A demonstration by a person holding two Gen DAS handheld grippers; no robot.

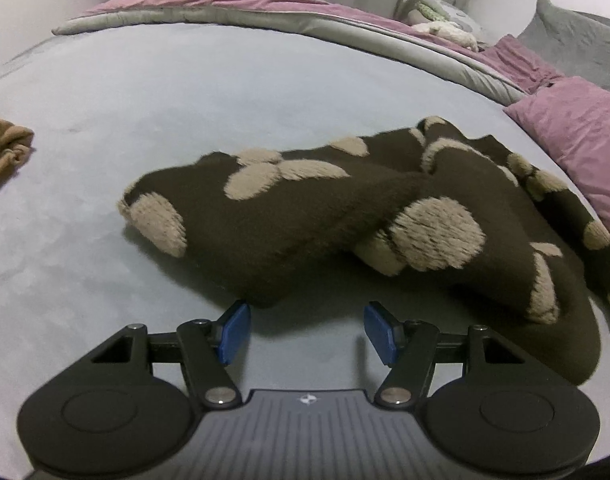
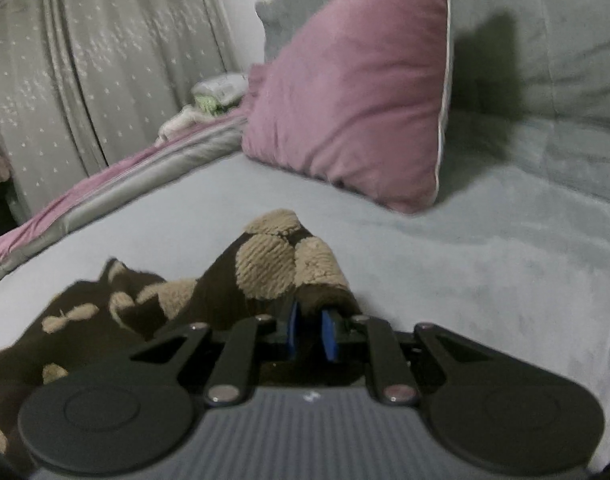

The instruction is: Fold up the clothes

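The left gripper [image 1: 307, 330] is open over the bed [image 1: 145, 100], just beside the brown spotted sweater [image 1: 305, 220]. The right gripper [image 2: 311, 334] pinches a bit of the sweater.

Sweater [image 1: 305, 216] on bed [image 1: 145, 92]; pillow [image 1: 577, 136] right, apparently touching.

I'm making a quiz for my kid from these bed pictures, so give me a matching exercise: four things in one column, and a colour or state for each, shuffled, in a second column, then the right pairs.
Things
1. left gripper
2. right gripper
3. square velvety pillow
4. fuzzy dark brown garment with beige spots

States or colours
A. mauve pink, propped up at the head of the bed
B. jaws apart, nothing between them
C. lying rumpled on the pale blue sheet
D. jaws closed on a spotted corner of fabric

Pairs: 1-B, 2-D, 3-A, 4-C
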